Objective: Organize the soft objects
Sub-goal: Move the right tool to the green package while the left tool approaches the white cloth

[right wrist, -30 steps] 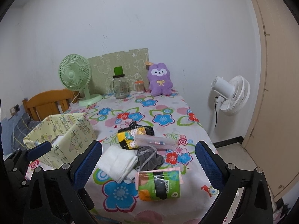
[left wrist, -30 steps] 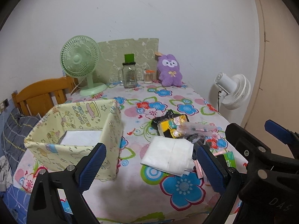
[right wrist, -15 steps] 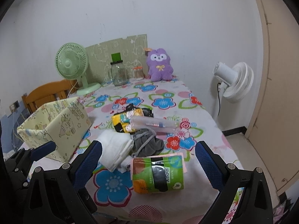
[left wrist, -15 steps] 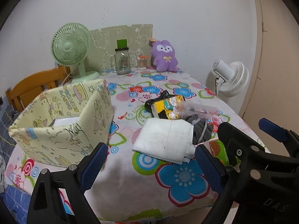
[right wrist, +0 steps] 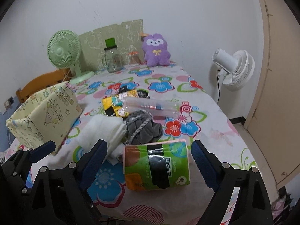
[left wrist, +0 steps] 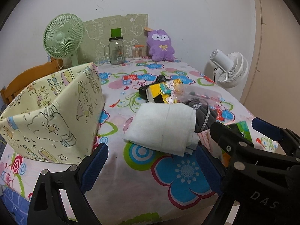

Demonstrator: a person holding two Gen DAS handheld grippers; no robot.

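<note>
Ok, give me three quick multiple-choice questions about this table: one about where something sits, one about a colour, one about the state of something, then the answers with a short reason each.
1. Where is the purple plush toy?
A. inside the fabric box
B. at the far end of the table against the wall
C. on the floor

2. What colour is the fan standing on the table?
A. green
B. red
C. black

3. How is the fabric box?
A. closed with a lid
B. folded flat
C. open at the top

Answers:
1 B, it sits upright by the wall beside the jars, far from the box.
2 A, its grille and base are pale green; the white fan stands off the table.
3 C, its top rim is open, with no lid on it.
</note>
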